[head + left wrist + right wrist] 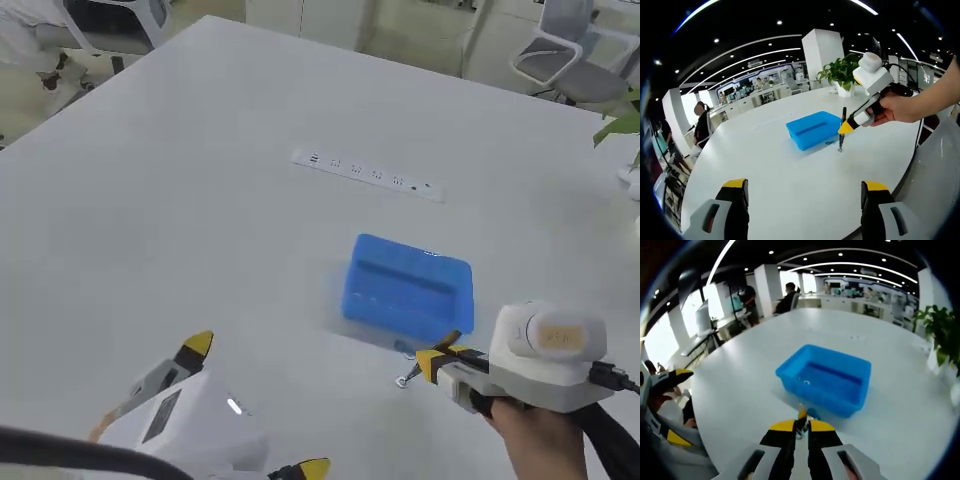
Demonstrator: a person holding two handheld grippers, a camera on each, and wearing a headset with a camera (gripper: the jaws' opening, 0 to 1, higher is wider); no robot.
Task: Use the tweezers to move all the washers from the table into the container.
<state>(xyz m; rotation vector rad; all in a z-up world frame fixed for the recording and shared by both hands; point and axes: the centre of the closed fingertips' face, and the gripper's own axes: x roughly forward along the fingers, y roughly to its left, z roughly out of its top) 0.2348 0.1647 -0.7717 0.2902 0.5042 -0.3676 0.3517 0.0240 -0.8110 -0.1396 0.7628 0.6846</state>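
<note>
Pick-up step, I judge: the right tool (800,426), clamped on slim dark metal tweezers (841,132), sets their tips on the white bench (200,200) at six o'clock of the blue plastic container (400,305), beside a small grey likely washer (405,347); the left tool (805,186) gapes empty; next calls for a pinch, then a lift over the rim.

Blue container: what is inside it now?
In the right gripper view, one small washer lies on the floor of the blue container. The near wall covers the floor strip closest to the camera, so anything there cannot be seen.
</note>
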